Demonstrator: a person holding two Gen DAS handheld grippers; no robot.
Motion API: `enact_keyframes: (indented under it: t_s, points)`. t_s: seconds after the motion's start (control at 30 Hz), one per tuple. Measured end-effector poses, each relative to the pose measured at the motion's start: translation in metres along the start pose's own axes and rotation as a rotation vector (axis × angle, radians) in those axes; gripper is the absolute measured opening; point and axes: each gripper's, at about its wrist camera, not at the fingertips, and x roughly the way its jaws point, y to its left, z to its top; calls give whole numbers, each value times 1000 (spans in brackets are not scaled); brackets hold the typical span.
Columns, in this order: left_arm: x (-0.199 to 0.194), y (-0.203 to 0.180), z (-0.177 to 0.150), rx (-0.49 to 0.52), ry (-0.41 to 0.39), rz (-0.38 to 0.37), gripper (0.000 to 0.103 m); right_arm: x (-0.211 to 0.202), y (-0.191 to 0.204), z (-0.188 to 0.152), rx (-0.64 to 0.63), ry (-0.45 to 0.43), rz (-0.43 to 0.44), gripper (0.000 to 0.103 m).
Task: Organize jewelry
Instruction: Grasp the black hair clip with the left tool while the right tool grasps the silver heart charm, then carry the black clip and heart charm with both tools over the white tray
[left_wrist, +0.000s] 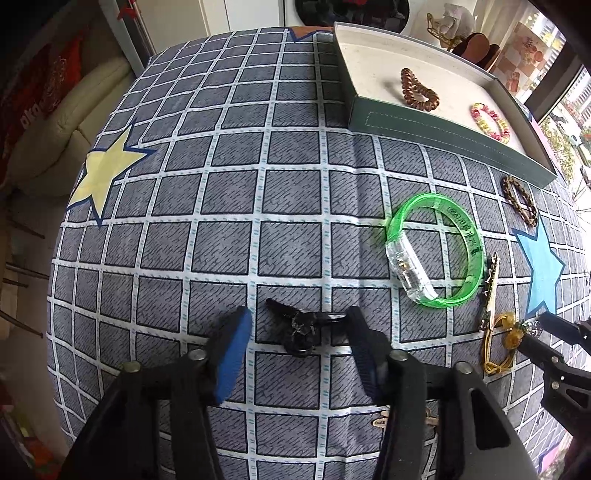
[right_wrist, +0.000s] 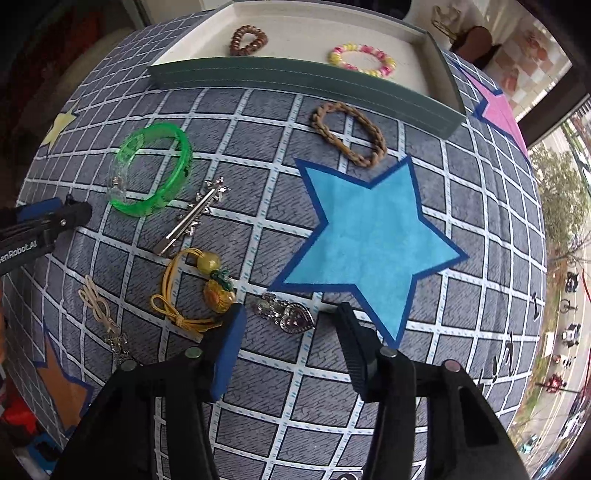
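Observation:
My left gripper (left_wrist: 299, 325) is open, its fingers either side of a black hair clip (left_wrist: 301, 328) lying on the checked cloth. My right gripper (right_wrist: 290, 317) is open around a silver heart-shaped clip (right_wrist: 286, 315). A green plastic bangle (left_wrist: 436, 251) lies to the right of the left gripper; it also shows in the right wrist view (right_wrist: 153, 173). A silver barrette (right_wrist: 195, 216), a yellow cord charm (right_wrist: 207, 284) and a brown braided bracelet (right_wrist: 349, 133) lie on the cloth. The tray (right_wrist: 295, 79) holds a brown coil tie (right_wrist: 248, 40) and a pink-yellow bead bracelet (right_wrist: 364, 61).
The table is covered by a grey checked cloth with a blue star (right_wrist: 369, 243) and a yellow star (left_wrist: 105, 170). A thin beige cord (right_wrist: 98, 306) lies at the left. A sofa (left_wrist: 55, 125) stands beyond the table's left edge. A window is at the right.

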Motion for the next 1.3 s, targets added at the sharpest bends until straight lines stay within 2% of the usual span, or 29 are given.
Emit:
enact_keyframes:
  t_s: [0.07, 0.1, 0.27, 0.3, 0.4, 0.57, 0.9, 1.07, 1.13, 1.17, 1.3]
  points:
    - [0, -3, 0, 6, -4, 0, 52, 0, 7, 1, -5, -3, -2, 34]
    - [-1, -5, 1, 8, -7, -1, 48, 0, 10, 2, -3, -1, -3, 34]
    - [-8, -5, -2, -2, -13, -11, 48, -6, 8, 1, 30, -9, 12, 31]
    - [-10, -3, -3, -5, -15, -14, 48, -8, 1, 1, 45, -8, 20, 19]
    - [-16, 2, -5, -5, -23, -21, 48, -9, -17, 0, 121, 1, 73, 19]
    - [-27, 5, -6, 5, -39, -34, 48, -8, -36, -2, 201, 3, 115, 19]
    - [-57, 6, 7, 27, -76, -64, 48, -28, -53, 21, 238, -41, 171, 19]
    - [-68, 4, 15, 37, -106, -85, 48, -43, -57, 18, 266, -76, 201, 19]
    - [-74, 0, 25, 43, -123, -97, 48, -56, -71, 15, 273, -95, 207, 19]
    - [-75, 3, 16, 44, -130, -101, 48, -61, -77, 15, 276, -105, 210, 19]
    - [-82, -4, 29, 48, -157, -117, 48, -76, -88, 31, 285, -145, 216, 19]
